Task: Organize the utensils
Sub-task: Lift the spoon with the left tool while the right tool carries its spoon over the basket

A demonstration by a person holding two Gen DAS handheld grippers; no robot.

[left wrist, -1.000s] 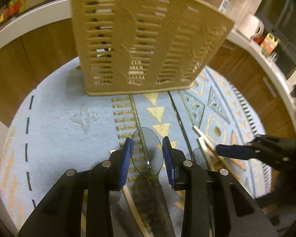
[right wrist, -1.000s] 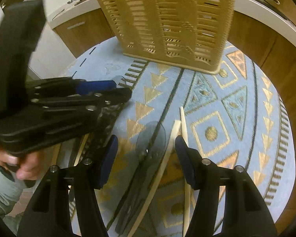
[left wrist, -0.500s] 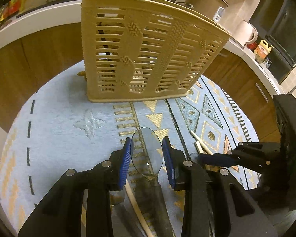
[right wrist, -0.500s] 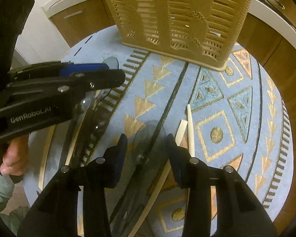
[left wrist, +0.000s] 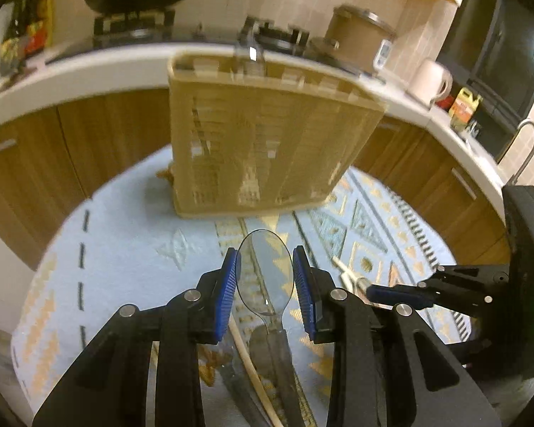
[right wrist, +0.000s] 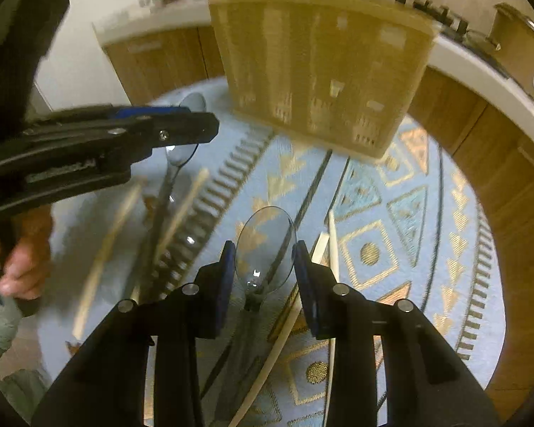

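My left gripper (left wrist: 265, 267) is shut on a clear plastic spoon (left wrist: 263, 270), bowl forward, lifted above the table. My right gripper (right wrist: 263, 263) is shut on a second clear plastic spoon (right wrist: 265, 249), also lifted. A tan slotted utensil basket (left wrist: 267, 149) stands upright at the far side of the round table; it also shows in the right wrist view (right wrist: 324, 67). Wooden chopsticks (right wrist: 333, 249) lie on the cloth to the right of the right gripper. More chopsticks (right wrist: 181, 210) lie below the left gripper (right wrist: 181, 126), which holds its spoon to the left.
A blue patterned tablecloth (left wrist: 124, 249) covers the round table. Another chopstick (left wrist: 252, 370) and dark utensils lie under the left gripper. The right gripper (left wrist: 391, 290) is at the right. A kitchen counter with stove, pot and kettle runs behind.
Both grippers have risen from the table, each carrying its spoon. The right gripper closed on its spoon. The basket now sits lower and farther in both views.
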